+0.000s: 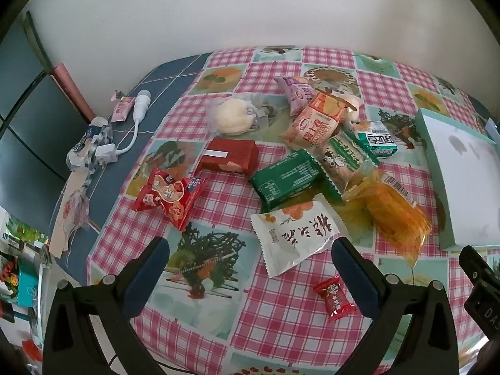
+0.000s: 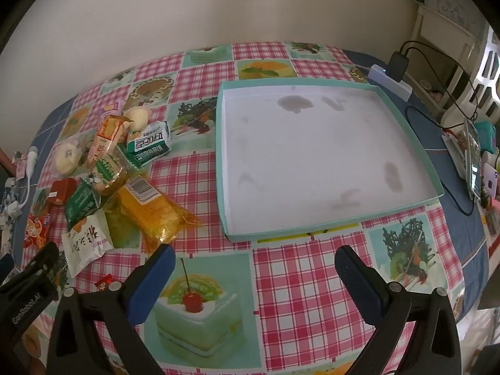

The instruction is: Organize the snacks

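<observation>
One "GenRobot.AI" label (image 2: 26, 309) on left claw (image 1: 250, 250)

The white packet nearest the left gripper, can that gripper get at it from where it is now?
Probably yes. The left gripper is open and empty, and the white packet lies flat just ahead of its fingers, uncovered, only its far edge touching the green packet. Nothing stands between.

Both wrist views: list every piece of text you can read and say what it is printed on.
"GenRobot.AI": on the left gripper's black body, seen in the right wrist view.
"DAS": partial lettering on the right gripper's body, seen in the left wrist view.
Print on the white packet, green packet and orange packet: not reliably legible.
</observation>
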